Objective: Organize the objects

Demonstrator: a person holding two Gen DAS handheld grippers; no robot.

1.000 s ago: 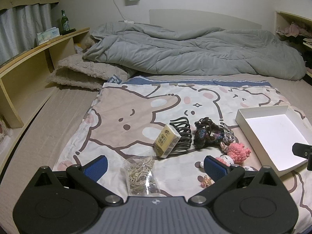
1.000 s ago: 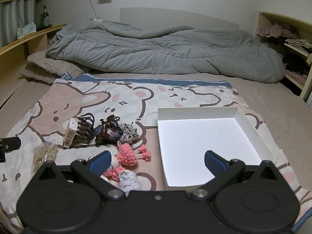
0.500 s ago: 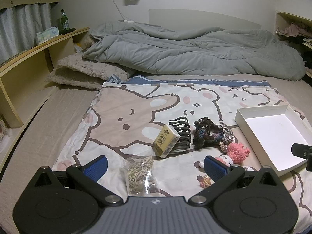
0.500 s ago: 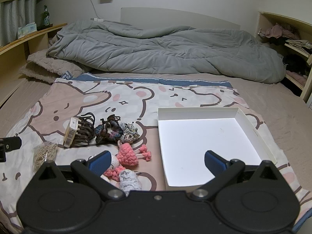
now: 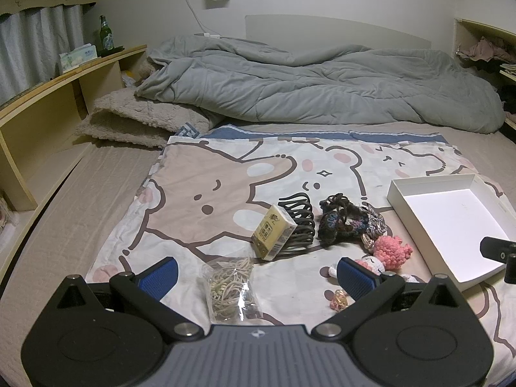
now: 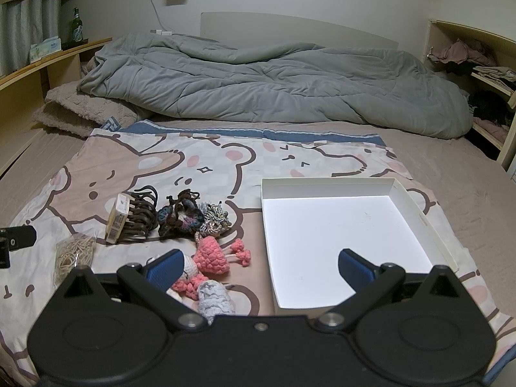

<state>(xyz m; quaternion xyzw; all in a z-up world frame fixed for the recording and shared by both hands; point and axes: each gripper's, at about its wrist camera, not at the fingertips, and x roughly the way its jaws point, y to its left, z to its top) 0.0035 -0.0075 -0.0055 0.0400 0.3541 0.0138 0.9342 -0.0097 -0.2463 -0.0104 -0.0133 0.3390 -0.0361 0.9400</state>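
I have both tools hovering low over the near end of the bed, above the bear-print sheet [image 5: 225,174]. My left gripper [image 5: 258,274] is spread wide with nothing between its blue pads, and the bag of rubber bands [image 5: 230,285] lies on the sheet in the gap between them, closer to the left pad. My right gripper [image 6: 259,266] is also spread wide and holds nothing; its right pad hangs over the white tray [image 6: 429,222], its left pad over the pink crochet toys [image 6: 211,258].

The loose things sit in one cluster left of the tray: a small yellow box [image 5: 274,232] leaning against a dark claw clip [image 5: 298,219], then a dark crochet scrunchie [image 5: 340,221] touching a striped scrunchie [image 5: 374,222], with the pink toys and a grey knitted piece [image 6: 214,296] nearer to me. A small amber bead [image 5: 338,298] lies just beside the left gripper's right pad.

The tray is open-topped, and its left wall stands just beside the toys with a narrow strip of sheet between. Its near right corner comes close to the sheet's edge. Beyond the cluster, the sheet runs bare up to the grey duvet [image 6: 274,87]. Left of the sheet, tan mattress stretches to the wooden shelf [image 5: 38,122].
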